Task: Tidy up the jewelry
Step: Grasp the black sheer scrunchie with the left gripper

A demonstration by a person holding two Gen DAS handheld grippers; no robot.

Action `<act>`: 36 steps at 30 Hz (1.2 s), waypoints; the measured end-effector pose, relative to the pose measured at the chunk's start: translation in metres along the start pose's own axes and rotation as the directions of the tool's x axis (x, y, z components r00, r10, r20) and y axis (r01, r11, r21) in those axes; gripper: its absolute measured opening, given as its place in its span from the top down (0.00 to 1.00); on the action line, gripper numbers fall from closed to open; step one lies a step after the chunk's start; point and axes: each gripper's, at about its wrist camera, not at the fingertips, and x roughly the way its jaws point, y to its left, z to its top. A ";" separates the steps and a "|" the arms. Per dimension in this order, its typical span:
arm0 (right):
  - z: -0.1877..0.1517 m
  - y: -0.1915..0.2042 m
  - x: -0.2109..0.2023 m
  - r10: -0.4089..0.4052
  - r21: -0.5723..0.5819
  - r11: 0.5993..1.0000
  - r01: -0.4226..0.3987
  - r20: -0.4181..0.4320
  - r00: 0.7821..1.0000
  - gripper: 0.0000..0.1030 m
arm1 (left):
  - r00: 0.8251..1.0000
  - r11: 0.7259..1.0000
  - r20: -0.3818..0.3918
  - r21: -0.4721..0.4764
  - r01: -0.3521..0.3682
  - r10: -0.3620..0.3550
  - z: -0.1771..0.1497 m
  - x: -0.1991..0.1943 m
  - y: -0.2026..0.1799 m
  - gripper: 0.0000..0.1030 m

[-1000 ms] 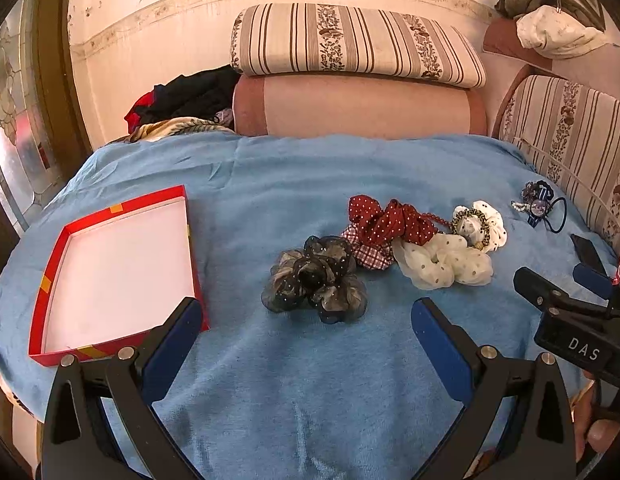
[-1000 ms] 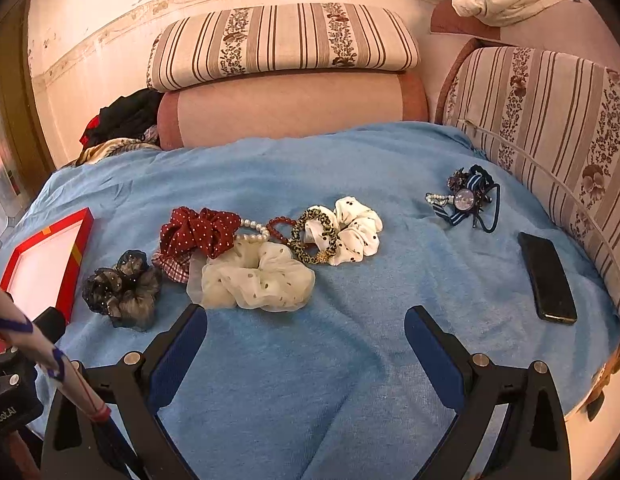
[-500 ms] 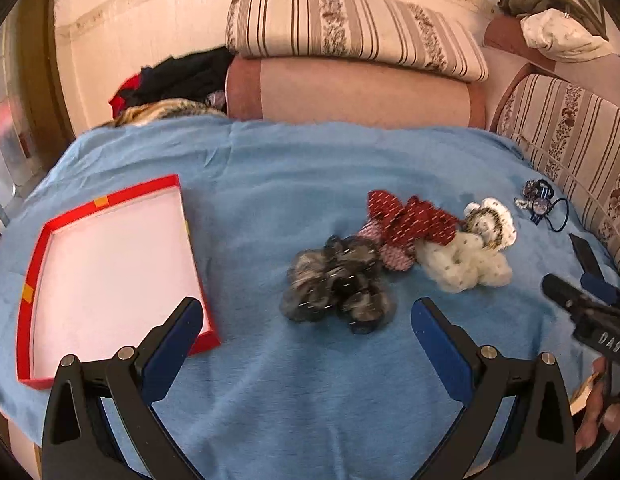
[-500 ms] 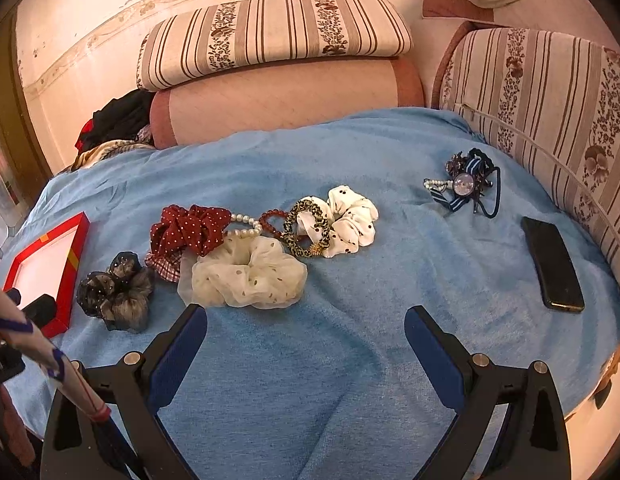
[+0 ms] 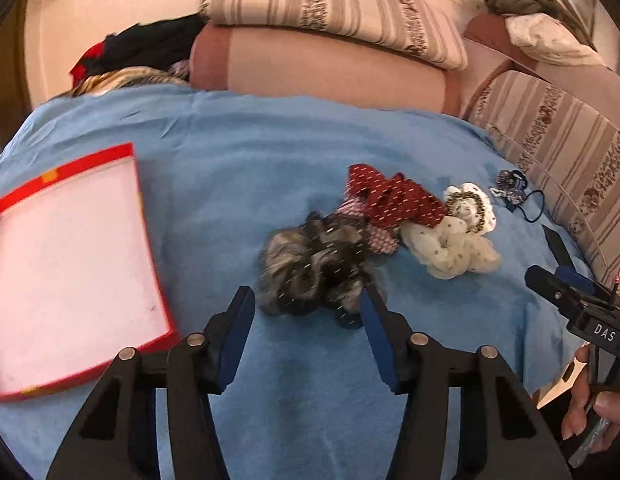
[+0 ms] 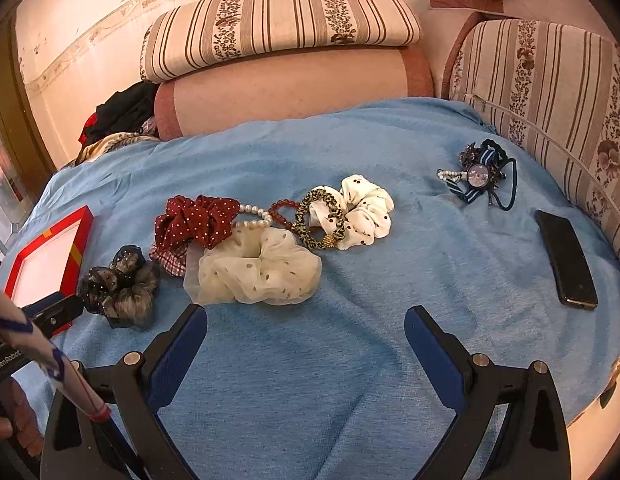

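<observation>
Blue blanket [image 6: 350, 360] on bed | my L gripper [image 5: 307, 304] jaws spread, just at black scrunchie [image 5: 310, 268] | red box [image 5: 69, 256] to its left | my R gripper [image 6: 305, 320] wide apart, holding nothing, near cream scrunchie [image 6: 257, 268]

Scrunchies [image 6: 253, 268] (perhaps bracelets too) on blanket [image 6: 350, 360]

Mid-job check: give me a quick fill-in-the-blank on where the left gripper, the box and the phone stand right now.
1. The left gripper has its fingers on either side of the ____ scrunchie.
2. The red box, left of the scrunchies, holds ____ items.
3. The black phone lies near the ____ edge of the blue blanket.
4. The right gripper is ____ and grips nothing.

Missing words: black; no; right; open
</observation>
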 end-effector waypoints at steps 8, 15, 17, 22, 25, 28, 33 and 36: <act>-0.001 -0.010 0.007 0.018 0.042 0.999 -0.017 -0.026 0.999 0.02 | 0.999 0.999 -0.052 0.054 0.005 -0.002 0.019 0.036 -0.013 0.48; -0.001 -0.009 0.011 0.010 0.037 0.999 -0.009 -0.030 1.000 0.02 | 0.997 0.999 -0.079 0.054 0.004 0.000 0.020 0.063 -0.013 0.48; -0.001 -0.007 0.013 0.013 0.034 0.999 -0.011 -0.034 0.999 0.02 | 0.998 0.998 -0.069 0.062 0.003 0.001 0.020 0.065 -0.015 0.60; -0.001 -0.004 0.018 0.024 0.027 0.999 -0.023 -0.035 0.999 0.03 | 0.999 0.998 -0.049 0.068 -0.003 0.006 0.018 0.064 -0.016 0.75; -0.001 -0.001 0.020 0.058 0.031 0.998 -0.057 -0.040 0.998 0.04 | 1.000 0.997 -0.024 0.071 -0.009 0.011 0.020 0.058 -0.017 0.78; 0.002 0.002 0.024 0.099 0.037 0.994 -0.098 -0.036 0.994 0.05 | 1.000 0.998 -0.004 0.059 -0.001 0.001 0.023 0.052 -0.015 0.78; 0.013 0.005 0.047 0.152 0.083 0.986 -0.147 -0.055 0.987 0.08 | 1.000 0.999 -0.008 0.048 0.008 -0.008 0.023 0.053 -0.014 0.78; 0.016 0.006 0.064 0.162 0.117 0.981 -0.151 -0.087 0.983 0.12 | 1.000 0.999 -0.007 0.044 0.013 -0.013 0.023 0.052 -0.012 0.78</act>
